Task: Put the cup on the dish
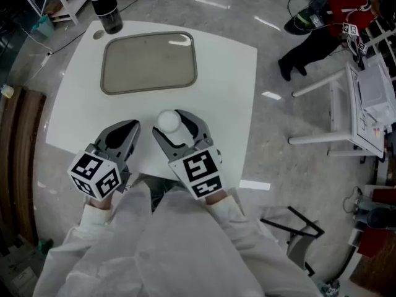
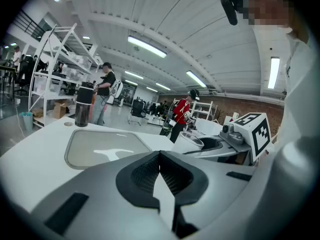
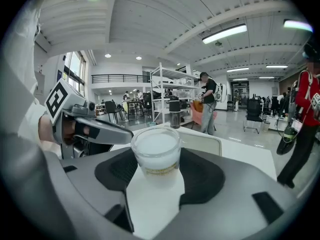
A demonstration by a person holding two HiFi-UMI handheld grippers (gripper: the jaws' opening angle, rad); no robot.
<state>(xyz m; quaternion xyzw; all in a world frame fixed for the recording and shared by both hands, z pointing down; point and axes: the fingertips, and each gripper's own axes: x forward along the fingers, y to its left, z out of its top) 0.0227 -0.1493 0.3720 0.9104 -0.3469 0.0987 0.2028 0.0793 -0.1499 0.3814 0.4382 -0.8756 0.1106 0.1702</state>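
Note:
A small clear cup with a white lid stands on the white table, near its front edge. My right gripper has its jaws on both sides of the cup, pads against its wall, shut on it. In the right gripper view the cup sits upright between the pads. The dish is a shallow grey tray at the far side of the table, with nothing on it. My left gripper rests left of the cup, shut with nothing in it. Its pads meet at the tips.
A black bottle stands at the table's far left corner, just beyond the dish. White shelving and a person in red are off to the right. More people and racks fill the hall behind.

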